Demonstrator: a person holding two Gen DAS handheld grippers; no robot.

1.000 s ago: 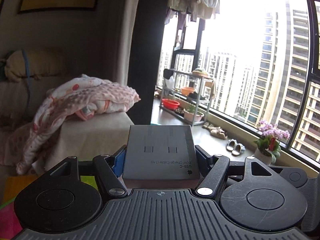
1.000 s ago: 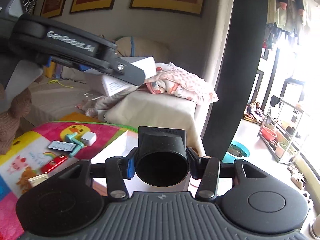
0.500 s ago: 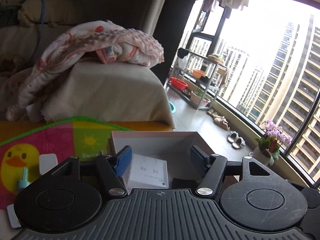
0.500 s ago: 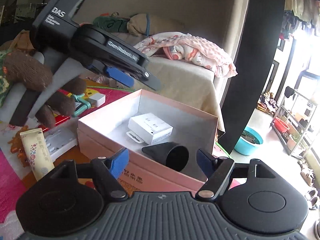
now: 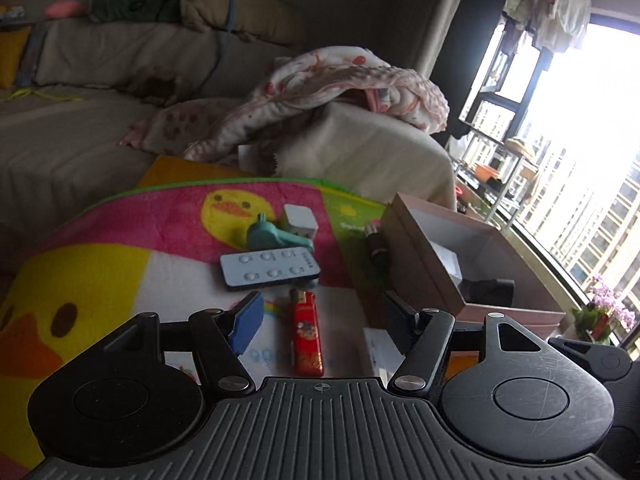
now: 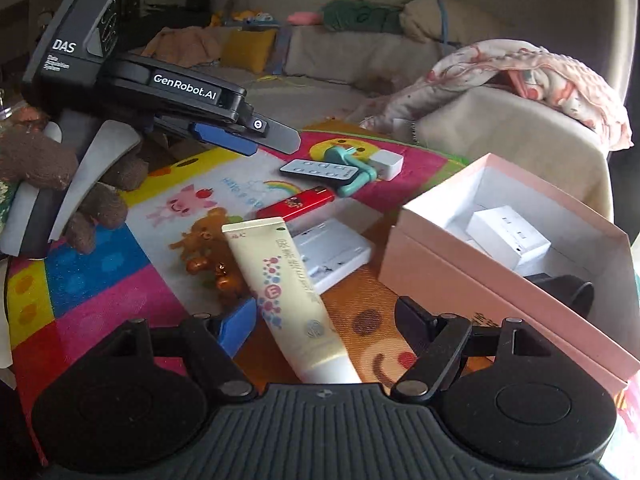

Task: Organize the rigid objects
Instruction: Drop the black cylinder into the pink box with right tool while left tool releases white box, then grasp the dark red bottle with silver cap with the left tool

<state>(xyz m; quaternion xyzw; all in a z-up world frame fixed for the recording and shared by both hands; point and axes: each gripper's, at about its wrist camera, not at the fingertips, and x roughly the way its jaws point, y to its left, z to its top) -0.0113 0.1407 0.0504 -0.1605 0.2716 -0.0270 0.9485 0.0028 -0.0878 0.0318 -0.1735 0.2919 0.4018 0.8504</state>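
A pink open box stands at the right on a colourful play mat; it holds a white box and a black cone-shaped piece. It shows in the left wrist view too. My left gripper is open and empty, above a red lighter; it shows in the right wrist view too. My right gripper is open and empty, with a cream tube lying between its fingers.
On the mat lie a grey remote, a teal hook, a small white cube, a flat white case and a dark lipstick-like tube. A sofa with a pink blanket stands behind.
Both grippers let go of their loads into the pink box, the white box from the left and the black cone from the right, then opened and swung left over the mat.
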